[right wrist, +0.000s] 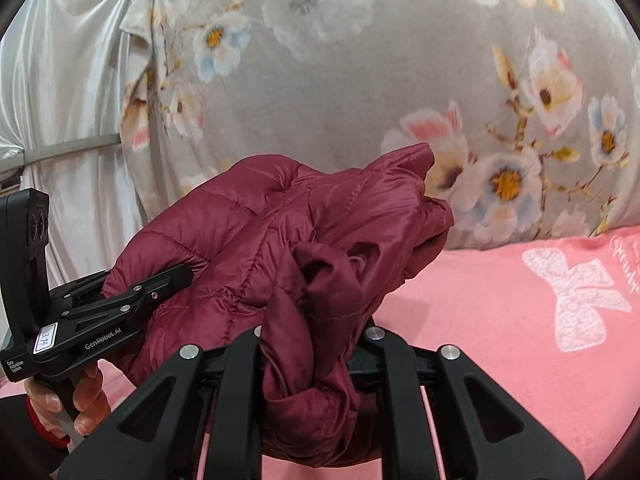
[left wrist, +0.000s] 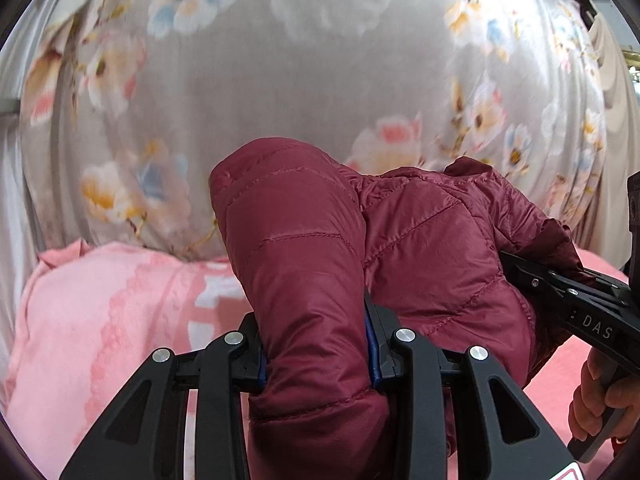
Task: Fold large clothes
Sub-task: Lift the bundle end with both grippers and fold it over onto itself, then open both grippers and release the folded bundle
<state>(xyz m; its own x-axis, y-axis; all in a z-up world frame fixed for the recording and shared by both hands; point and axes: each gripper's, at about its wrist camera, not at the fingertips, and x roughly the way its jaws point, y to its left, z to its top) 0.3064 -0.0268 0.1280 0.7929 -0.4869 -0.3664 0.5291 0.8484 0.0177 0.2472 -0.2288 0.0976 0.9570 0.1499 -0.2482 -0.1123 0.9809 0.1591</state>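
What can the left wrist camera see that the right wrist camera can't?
Only the left wrist camera shows the left gripper up close, squeezing a puffy sleeve-like part of the red jacket, and a crumpled pink cloth on the left.

Only the right wrist camera shows the right gripper up close, pinching a thin bunched bit of the jacket, a white pattern on the pink blanket, and a shiny white curtain.

Both show the red jacket held by both grippers, the pink blanket, and the flowery grey cloth behind.

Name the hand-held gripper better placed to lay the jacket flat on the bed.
Left, probably. The left hand-held gripper clamps a smooth quilted panel of the jacket; the right hand-held gripper holds only a twisted bunch.
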